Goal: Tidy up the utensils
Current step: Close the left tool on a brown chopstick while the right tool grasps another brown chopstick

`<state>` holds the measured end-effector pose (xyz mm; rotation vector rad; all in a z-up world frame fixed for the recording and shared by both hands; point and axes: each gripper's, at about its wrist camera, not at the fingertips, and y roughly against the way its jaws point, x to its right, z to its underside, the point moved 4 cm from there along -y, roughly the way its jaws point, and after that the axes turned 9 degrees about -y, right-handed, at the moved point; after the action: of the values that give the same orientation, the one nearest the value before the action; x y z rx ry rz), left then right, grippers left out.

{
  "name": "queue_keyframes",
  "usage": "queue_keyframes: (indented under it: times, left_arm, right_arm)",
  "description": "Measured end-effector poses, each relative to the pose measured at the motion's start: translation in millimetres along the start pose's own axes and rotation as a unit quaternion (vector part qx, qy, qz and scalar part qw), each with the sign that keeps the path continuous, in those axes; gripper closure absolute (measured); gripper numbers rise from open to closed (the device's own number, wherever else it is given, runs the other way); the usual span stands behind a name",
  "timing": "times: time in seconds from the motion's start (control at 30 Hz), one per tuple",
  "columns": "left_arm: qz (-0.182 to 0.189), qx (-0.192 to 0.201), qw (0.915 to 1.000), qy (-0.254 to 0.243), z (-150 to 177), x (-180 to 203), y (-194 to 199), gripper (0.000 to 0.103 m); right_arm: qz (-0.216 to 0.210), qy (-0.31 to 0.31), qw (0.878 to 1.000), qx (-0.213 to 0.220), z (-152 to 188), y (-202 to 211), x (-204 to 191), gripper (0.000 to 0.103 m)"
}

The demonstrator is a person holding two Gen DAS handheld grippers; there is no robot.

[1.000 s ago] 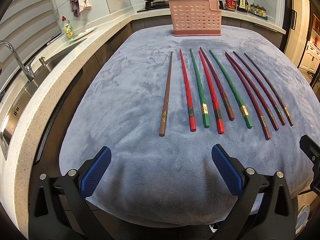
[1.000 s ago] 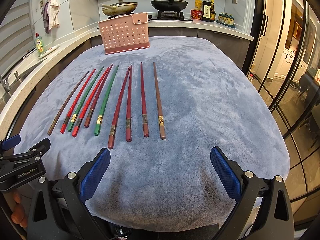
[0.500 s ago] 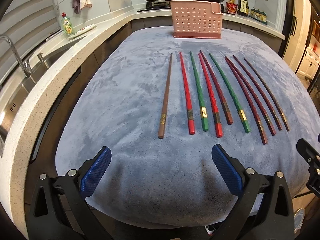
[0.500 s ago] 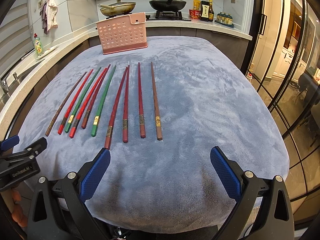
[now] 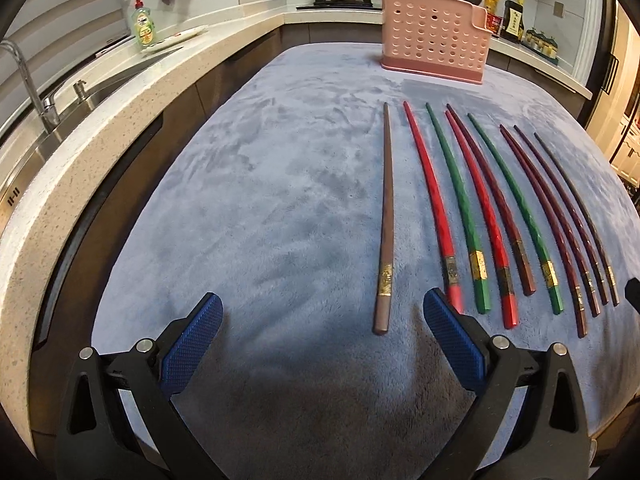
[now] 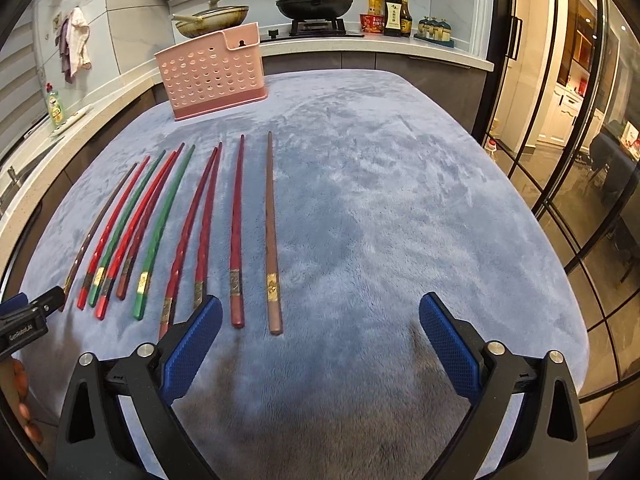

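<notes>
Several chopsticks lie side by side on the grey-blue cloth [image 5: 280,200]: a brown one [image 5: 386,216] at the left end, then red [image 5: 430,200], green [image 5: 456,200] and dark red ones, and a brown one [image 6: 271,232] at the right end. A pink perforated holder [image 5: 434,42] stands upright at the far edge; it also shows in the right wrist view [image 6: 210,74]. My left gripper [image 5: 322,338] is open and empty, just before the left brown chopstick's near end. My right gripper [image 6: 320,340] is open and empty, before the right brown chopstick's near end.
A stone counter with a sink [image 5: 72,96] and tap runs along the left. A dish soap bottle [image 5: 144,24] stands on it. Pans [image 6: 314,2] and sauce bottles [image 6: 394,12] sit on the back counter. Glass doors [image 6: 580,160] stand to the right.
Both grippers have moved forward and lower toward the near ends of the chopsticks. The chopsticks and holder have not moved. Both grippers stay open.
</notes>
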<state>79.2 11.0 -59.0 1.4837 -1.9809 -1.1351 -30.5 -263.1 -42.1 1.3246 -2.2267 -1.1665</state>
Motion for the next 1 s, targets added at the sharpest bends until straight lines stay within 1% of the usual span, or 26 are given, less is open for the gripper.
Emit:
queue_keyframes:
  times: [0.17,0.23,0.33,0.4,0.43,0.47,0.5,0.53,0.57,0.6,0.63,0.67,0.7,0.73,0.8,0.83,0.87,1.0]
  left_arm:
    - [0.014,-0.006,0.9999,0.002,-0.3,2.3,-11.3,0.007]
    - [0.02,-0.007,0.9998,0.006,0.3,2.4,-13.6,0.008]
    - [0.025,-0.009,0.9996,0.012,1.2,0.9,-16.4,0.01]
    - [0.027,-0.004,0.9995,0.015,0.8,-0.2,-16.1,0.016]
    - [0.029,-0.002,0.9995,0.015,0.3,-0.2,-15.9,0.017]
    - [0.029,-0.001,0.9995,0.014,0.0,0.0,-15.6,0.022]
    - [0.031,0.002,0.9994,0.013,-0.4,0.6,-14.5,0.028]
    - [0.033,0.004,0.9994,0.01,-1.0,1.5,-13.6,0.032]
    - [0.035,0.005,0.9993,0.008,-1.6,2.6,-13.0,0.037]
    - [0.04,0.007,0.9992,0.006,-2.2,4.0,-12.0,0.043]
    - [0.041,0.008,0.9991,0.004,-3.0,5.1,-11.3,0.046]
    - [0.043,0.009,0.999,0.003,-3.7,5.7,-10.7,0.054]
    - [0.046,0.009,0.9989,0.004,-4.1,5.7,-10.5,0.062]
    - [0.051,0.009,0.9986,0.006,-4.9,5.5,-10.2,0.065]
    - [0.063,0.007,0.9979,0.01,-5.4,5.0,-9.5,0.081]
    - [0.067,0.006,0.9977,0.012,-5.9,4.5,-9.0,0.085]
    - [0.07,0.005,0.9975,0.011,-6.4,4.4,-8.7,0.092]
    - [0.079,0.005,0.9968,0.008,-10.3,5.8,-3.0,0.093]
  right_arm:
    - [-0.006,0.01,1.0,-0.014,-0.7,-14.5,-6.4,0.03]
    - [-0.007,0.016,1.0,-0.018,0.5,-19.0,-9.8,0.038]
    - [-0.006,0.025,0.999,-0.022,2.9,-24.3,-12.8,0.048]
    - [-0.005,0.029,0.999,-0.018,3.4,-25.0,-13.9,0.049]
    - [-0.006,0.032,0.999,-0.017,3.7,-25.0,-14.5,0.052]
    - [-0.007,0.033,0.999,-0.017,4.1,-25.1,-15.2,0.054]
    - [-0.008,0.034,0.999,-0.016,3.8,-25.2,-15.9,0.056]
    - [-0.009,0.035,0.999,-0.016,3.7,-25.2,-16.6,0.058]
    - [-0.01,0.038,0.999,-0.015,4.4,-25.0,-17.4,0.06]
    - [-0.012,0.039,0.999,-0.015,4.5,-24.9,-18.2,0.063]
    - [-0.014,0.041,0.999,-0.016,4.9,-24.5,-18.9,0.067]
    - [-0.017,0.043,0.999,-0.016,5.0,-24.2,-19.7,0.07]
    - [-0.018,0.044,0.999,-0.016,5.2,-24.0,-20.3,0.075]
    - [-0.021,0.045,0.999,-0.017,5.3,-23.6,-20.6,0.08]
    - [-0.026,0.044,0.999,-0.019,5.1,-23.4,-20.4,0.086]
    - [-0.028,0.043,0.998,-0.02,4.6,-23.3,-20.3,0.091]
    - [-0.029,0.043,0.998,-0.021,4.4,-23.2,-20.5,0.094]
    - [-0.034,0.042,0.998,-0.019,1.9,-17.6,-20.3,0.095]
